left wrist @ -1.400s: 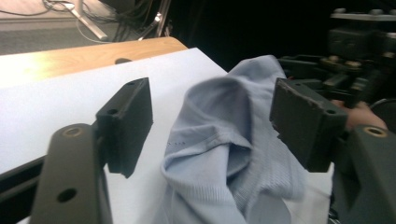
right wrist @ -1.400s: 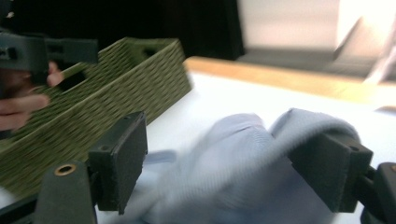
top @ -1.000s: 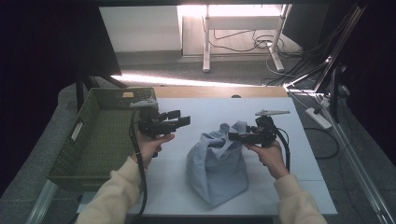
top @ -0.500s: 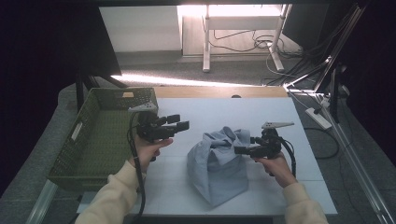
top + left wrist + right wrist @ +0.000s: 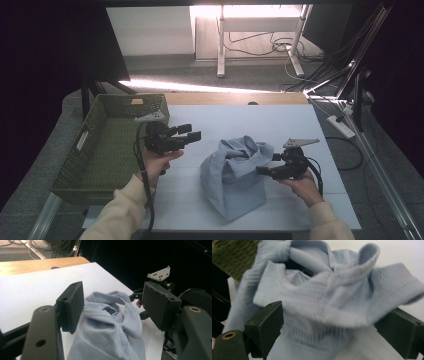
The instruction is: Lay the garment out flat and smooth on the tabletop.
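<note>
light-blue garment (image 5: 234, 177) lay bunched beside the green basket (image 5: 95, 150), ready for handling. right hand-held gripper (image 5: 263, 171), just opening, straddled its hem unpinched; left hand-held gripper (image 5: 192, 135) hovered open, empty.

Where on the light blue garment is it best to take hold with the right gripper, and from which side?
Probably the ribbed hem edge of the light blue garment that sticks out on its right side. It forms a raised, thick fold lifted off the white table, so the open right gripper can slide in level from the right and close its jaws across it.
</note>
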The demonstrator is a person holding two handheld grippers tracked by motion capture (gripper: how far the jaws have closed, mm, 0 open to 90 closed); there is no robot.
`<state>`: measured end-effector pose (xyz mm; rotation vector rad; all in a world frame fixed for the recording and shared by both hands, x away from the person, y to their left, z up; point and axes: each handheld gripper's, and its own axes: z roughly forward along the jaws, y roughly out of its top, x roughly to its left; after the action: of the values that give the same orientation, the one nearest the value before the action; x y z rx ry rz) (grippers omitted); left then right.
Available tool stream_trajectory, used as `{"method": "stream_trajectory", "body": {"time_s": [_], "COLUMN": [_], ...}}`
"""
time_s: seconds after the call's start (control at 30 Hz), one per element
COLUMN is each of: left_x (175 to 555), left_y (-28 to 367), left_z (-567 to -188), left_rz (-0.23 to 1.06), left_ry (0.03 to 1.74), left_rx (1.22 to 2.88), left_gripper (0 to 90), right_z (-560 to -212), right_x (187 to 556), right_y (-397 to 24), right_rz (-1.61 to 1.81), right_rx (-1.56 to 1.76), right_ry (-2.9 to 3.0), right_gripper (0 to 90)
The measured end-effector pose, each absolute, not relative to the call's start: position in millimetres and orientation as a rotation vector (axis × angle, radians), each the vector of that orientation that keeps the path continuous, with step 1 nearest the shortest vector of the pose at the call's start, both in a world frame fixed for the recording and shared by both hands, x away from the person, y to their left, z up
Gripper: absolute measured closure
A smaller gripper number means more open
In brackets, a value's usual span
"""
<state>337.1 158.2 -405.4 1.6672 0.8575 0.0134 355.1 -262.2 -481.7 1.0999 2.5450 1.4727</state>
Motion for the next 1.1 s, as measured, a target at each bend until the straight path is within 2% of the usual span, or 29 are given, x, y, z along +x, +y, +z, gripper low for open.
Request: {"method": "stream_trajectory", "body": {"time_s": [0.23,0.47,0.77,1.1], "left_x": [334,328,316,306], "left_y": [158,159,159,160], "left_z": [-405,-405,-410,-414], "left_rz": [0.013,0.021,0.028,0.000], "left_ry": [0.847,0.842,0.827,0.811], "left_rx": [1.669,1.687,1.702,1.710], "left_gripper": [34.6,34.8,34.8,34.7], "right_z": [-481,-466,-443,-445], "right_x": [351,343,342,365], "right_y": [-274,-277,-262,-234], "right_rz": [1.457,1.476,1.496,1.386], "right_rx": [1.121,1.082,1.033,1.050], "right_ry": [2.525,2.439,2.366,2.368], "right_gripper": [10.9,12.9,18.1,22.8]}}
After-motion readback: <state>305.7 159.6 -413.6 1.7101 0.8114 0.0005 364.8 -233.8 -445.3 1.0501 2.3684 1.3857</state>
